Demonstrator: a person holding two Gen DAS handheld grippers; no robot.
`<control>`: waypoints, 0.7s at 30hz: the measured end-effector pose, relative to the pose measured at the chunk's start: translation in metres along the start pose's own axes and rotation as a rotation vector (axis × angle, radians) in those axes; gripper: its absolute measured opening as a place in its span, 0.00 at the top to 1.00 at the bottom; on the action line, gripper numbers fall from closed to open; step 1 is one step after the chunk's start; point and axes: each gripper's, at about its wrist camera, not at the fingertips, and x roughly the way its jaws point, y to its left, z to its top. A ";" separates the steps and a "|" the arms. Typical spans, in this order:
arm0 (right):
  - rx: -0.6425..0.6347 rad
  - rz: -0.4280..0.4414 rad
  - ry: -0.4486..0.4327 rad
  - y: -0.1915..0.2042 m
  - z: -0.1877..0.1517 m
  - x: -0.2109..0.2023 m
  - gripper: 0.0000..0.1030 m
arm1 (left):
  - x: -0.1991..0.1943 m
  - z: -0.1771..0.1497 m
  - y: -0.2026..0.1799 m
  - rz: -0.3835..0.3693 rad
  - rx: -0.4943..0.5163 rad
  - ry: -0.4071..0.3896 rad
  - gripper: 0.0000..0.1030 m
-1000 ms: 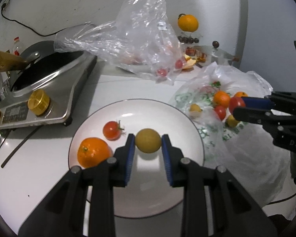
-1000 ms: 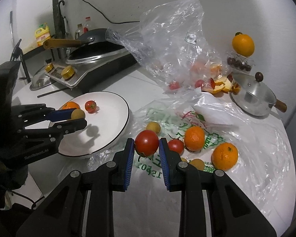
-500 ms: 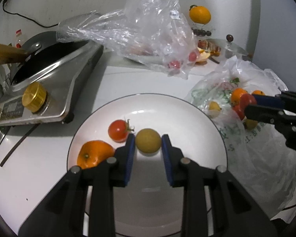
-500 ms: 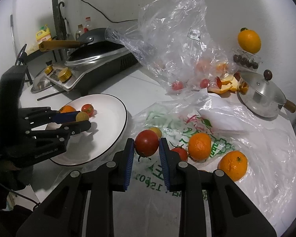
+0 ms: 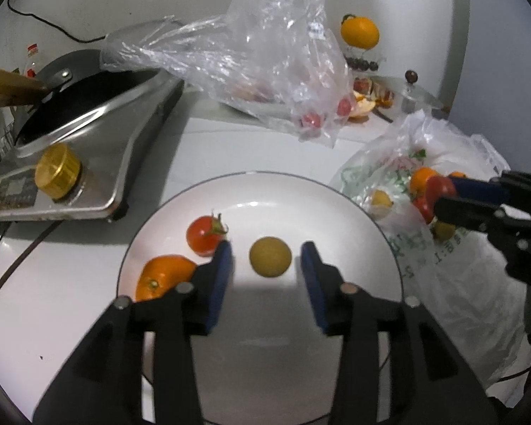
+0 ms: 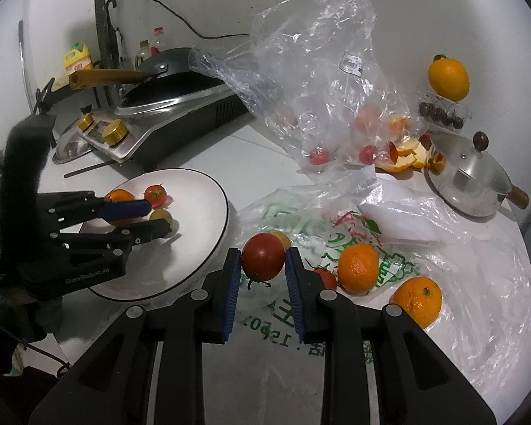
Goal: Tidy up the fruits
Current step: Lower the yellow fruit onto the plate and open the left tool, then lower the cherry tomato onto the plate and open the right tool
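L gripper (image 5: 265, 260) jaws are opening over the glossy white round plate (image 5: 336, 198); the dull, round yellow-green fruit (image 5: 270, 256) sits on the plate btwn the blue ribbed pads, clear gaps both sides. Also on the plate: a smooth small tomato (image 5: 203, 235) w/ green stem and a dimpled orange (image 5: 161, 276), left of the fruit. R gripper (image 6: 262, 269) is clamped on a shiny big red tomato (image 6: 263, 256), above the crinkly printed plastic bag (image 6: 371, 233) w/ two oranges (image 6: 357, 267) on it.
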 end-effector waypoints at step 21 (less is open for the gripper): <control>-0.099 0.011 0.021 0.054 0.026 0.020 0.73 | -0.054 -0.010 0.055 0.070 -0.049 -0.109 0.49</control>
